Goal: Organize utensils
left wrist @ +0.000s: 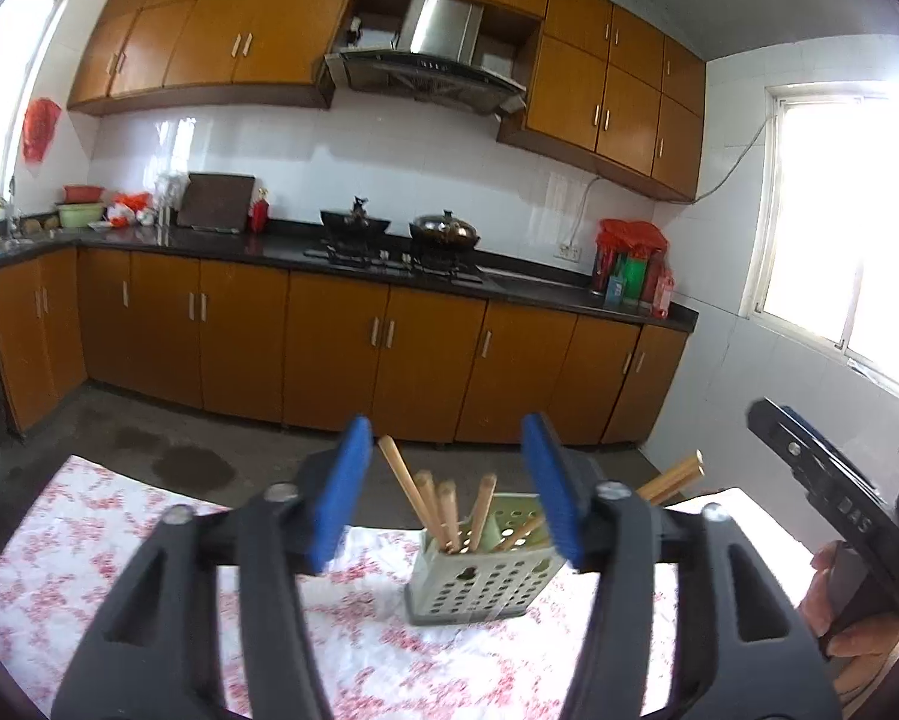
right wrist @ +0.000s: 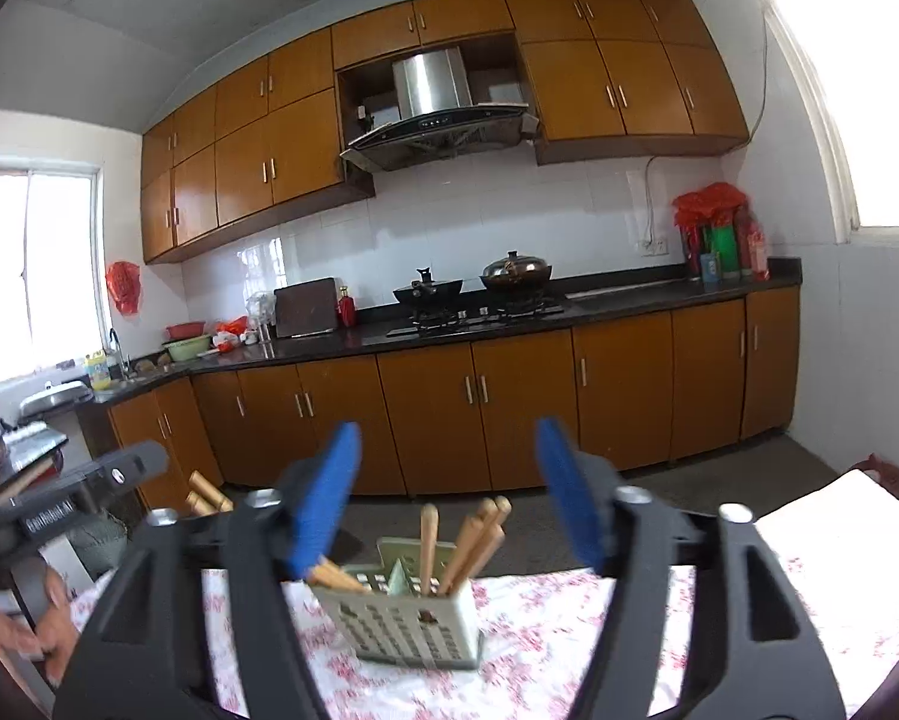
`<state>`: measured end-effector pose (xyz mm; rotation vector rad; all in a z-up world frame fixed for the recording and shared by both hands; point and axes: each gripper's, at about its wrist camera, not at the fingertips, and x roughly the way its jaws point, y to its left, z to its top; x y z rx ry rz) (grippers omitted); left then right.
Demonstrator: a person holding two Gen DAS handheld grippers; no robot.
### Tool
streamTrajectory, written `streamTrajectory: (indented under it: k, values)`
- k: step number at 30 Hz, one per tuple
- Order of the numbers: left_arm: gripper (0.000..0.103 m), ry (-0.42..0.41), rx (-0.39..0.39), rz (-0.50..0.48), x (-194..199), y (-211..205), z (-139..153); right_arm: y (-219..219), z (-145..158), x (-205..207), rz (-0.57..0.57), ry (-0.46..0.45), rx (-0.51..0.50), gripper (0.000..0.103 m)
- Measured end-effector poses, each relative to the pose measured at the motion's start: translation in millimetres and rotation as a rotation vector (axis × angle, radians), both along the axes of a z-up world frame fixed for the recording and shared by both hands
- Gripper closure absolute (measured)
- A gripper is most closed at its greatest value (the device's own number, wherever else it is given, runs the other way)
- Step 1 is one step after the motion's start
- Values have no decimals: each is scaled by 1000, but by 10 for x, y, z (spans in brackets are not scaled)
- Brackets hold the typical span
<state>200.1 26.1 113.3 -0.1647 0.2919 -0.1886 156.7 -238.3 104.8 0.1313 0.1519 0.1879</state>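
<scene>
We see the utensil holder (left wrist: 479, 570), a pale green perforated box, standing upright on the worktop (left wrist: 119, 540), which is covered by a white cloth with a red floral print. Several wooden chopsticks (left wrist: 443, 510) stand in the holder, leaning at different angles, their tops above its rim. More chopstick ends (left wrist: 677, 474) show just to the right of the holder in the left wrist view, partly hidden behind a gripper finger.

Our left hand-held gripper (left wrist: 446, 492) sits just in front of the holder with its blue pads (left wrist: 341, 492) spread apart and nothing pressed between them. Our right hand-held gripper (right wrist: 446, 495) faces the same holder (right wrist: 413, 618) from the other side, its jaws also apart and gripping nothing. A hand (left wrist: 851, 618) holds its handle to the right of the holder.

Beyond the holder, across a grey floor (left wrist: 209, 438), run brown kitchen cabinets (left wrist: 329, 348).
</scene>
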Motion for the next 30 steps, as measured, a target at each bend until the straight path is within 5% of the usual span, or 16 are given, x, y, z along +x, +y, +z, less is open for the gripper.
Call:
streamTrajectory:
  k: [2,5,12,30]
  values:
    - [18,-17,22,21,-241,44,-19,0,-49,-194,-18,-5,-35,6]
    - [4,-36,67,63,-578,67,-113,35,-168,-408,-73,20,-88,2]
    - [4,-35,187,153,-1179,9,-431,151,-470,-793,-99,95,-123,2]
    - [4,16,236,178,-1761,-92,-1052,274,-1125,-1337,-126,203,-93,2]
